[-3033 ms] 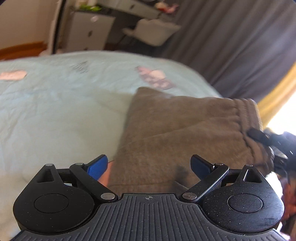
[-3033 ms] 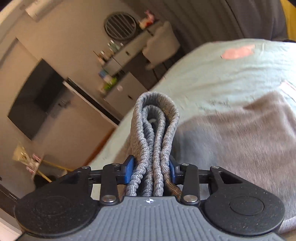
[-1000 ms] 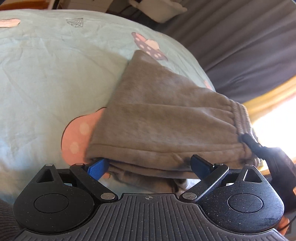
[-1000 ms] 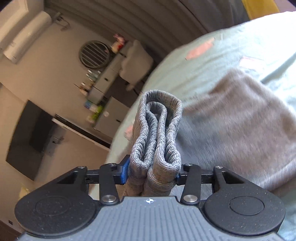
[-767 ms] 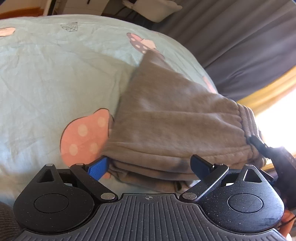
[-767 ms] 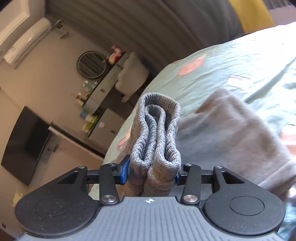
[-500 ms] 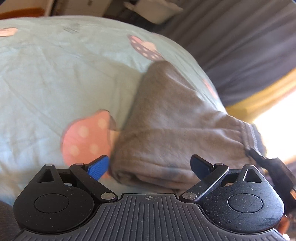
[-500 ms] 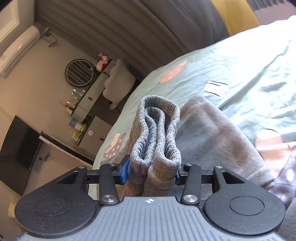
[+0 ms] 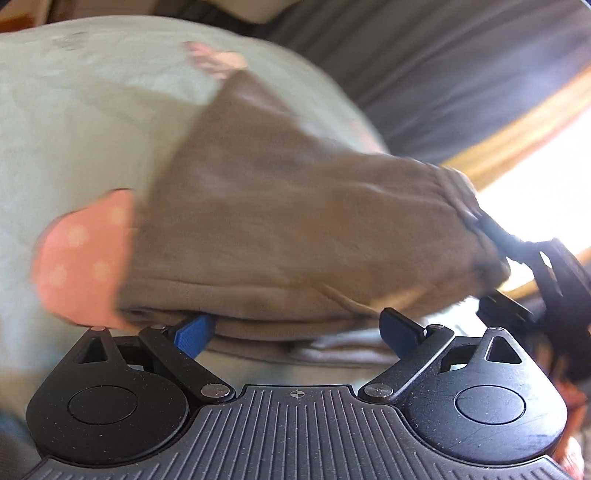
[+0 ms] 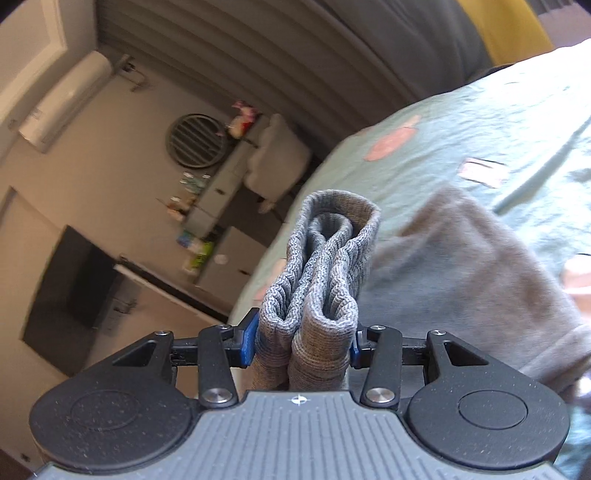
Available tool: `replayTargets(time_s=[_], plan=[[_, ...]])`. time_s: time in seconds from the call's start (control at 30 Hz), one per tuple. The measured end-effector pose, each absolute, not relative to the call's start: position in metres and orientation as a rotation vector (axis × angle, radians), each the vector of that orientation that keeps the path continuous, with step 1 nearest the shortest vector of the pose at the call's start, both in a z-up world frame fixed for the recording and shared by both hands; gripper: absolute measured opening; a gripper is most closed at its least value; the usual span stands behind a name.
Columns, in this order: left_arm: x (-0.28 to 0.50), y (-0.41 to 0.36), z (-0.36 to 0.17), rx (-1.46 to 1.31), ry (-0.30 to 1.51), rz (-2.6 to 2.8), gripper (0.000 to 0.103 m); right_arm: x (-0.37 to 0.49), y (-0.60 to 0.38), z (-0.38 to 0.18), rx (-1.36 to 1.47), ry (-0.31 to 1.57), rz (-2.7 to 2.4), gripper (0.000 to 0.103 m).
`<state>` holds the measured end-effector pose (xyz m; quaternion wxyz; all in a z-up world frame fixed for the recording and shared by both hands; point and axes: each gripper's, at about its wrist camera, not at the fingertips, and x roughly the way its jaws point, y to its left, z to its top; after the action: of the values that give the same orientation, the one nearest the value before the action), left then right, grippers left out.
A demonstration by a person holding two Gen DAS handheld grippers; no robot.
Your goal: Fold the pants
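The folded grey-brown pants (image 9: 295, 229) lie on a pale green bedsheet (image 9: 74, 129). My left gripper (image 9: 299, 328) is open, its blue pads at the near folded edge of the pants, which sits between and just above them. My right gripper (image 10: 301, 341) is shut on the bunched ribbed waistband (image 10: 325, 266) and holds it upright; the rest of the pants (image 10: 480, 280) spreads to its right. The right gripper also shows in the left wrist view (image 9: 546, 273) at the waistband end. The view is blurred by motion.
The bedsheet has pink mushroom prints (image 9: 81, 266). Dark grey curtains (image 9: 443, 74) and a yellow curtain (image 10: 513, 26) hang behind the bed. A white dresser (image 10: 229, 266), a chair (image 10: 277, 162) and a wall television (image 10: 70, 284) stand beyond the bed's edge.
The pants have been dragged across the sheet towards the right, uncovering the pink mushroom print. My right gripper has kept its hold on the waistband. My left gripper has stayed open at the pants' edge.
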<state>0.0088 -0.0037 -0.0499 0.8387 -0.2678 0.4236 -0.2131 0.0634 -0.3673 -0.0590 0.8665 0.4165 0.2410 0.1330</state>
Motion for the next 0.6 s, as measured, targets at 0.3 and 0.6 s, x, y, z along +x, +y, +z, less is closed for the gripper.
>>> replayTargets(time_s=[0.3, 0.6], plan=[[0.001, -0.057, -0.049, -0.284, 0.864, -0.482, 0.098, 0.064, -0.350, -0.039, 0.820, 0.475, 0.339, 0.044], [0.021, -0.074, -0.077, -0.253, 0.951, -0.360, 0.060, 0.055, -0.350, -0.033, 0.801, 0.480, 0.329, 0.044]])
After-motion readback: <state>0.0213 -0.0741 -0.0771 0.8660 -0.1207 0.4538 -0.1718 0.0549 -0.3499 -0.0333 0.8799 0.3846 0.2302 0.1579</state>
